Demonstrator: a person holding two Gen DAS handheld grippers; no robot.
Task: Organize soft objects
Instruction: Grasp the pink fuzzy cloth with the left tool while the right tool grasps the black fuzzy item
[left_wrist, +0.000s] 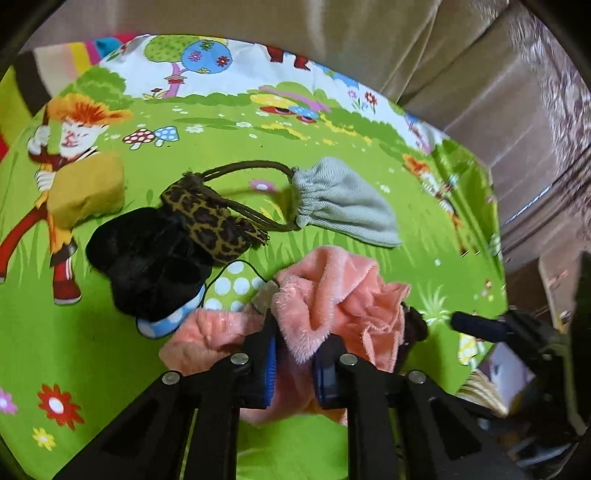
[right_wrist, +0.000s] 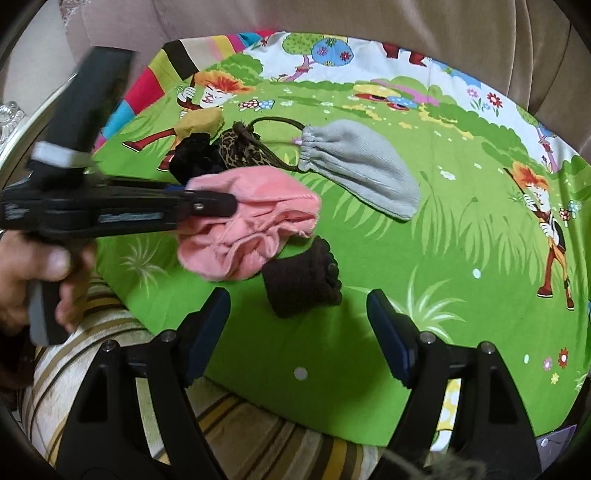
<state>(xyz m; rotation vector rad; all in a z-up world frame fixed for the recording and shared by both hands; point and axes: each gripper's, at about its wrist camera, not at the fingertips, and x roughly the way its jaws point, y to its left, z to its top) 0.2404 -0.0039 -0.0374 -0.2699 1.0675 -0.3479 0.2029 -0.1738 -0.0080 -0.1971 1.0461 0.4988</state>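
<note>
A pink fluffy cloth (left_wrist: 332, 295) lies bunched on the green cartoon sheet (left_wrist: 110, 350), and my left gripper (left_wrist: 297, 356) is shut on its near fold. The right wrist view shows that gripper (right_wrist: 221, 203) from the side, clamped on the pink cloth (right_wrist: 251, 229). My right gripper (right_wrist: 297, 301) stands open just short of a dark brown knitted piece (right_wrist: 299, 284), not touching it. Behind lie a grey drawstring pouch (right_wrist: 362, 166), a leopard-print pouch (right_wrist: 240, 147), a black furry item (right_wrist: 192, 158) and a mustard pad (right_wrist: 201, 123).
A beige sofa back (right_wrist: 332, 18) rises behind the sheet. A striped cream and olive fabric (right_wrist: 240, 435) runs along the sheet's near edge. A hand (right_wrist: 37, 273) holds the left gripper's handle. The sheet's right half (right_wrist: 480, 240) has only printed figures.
</note>
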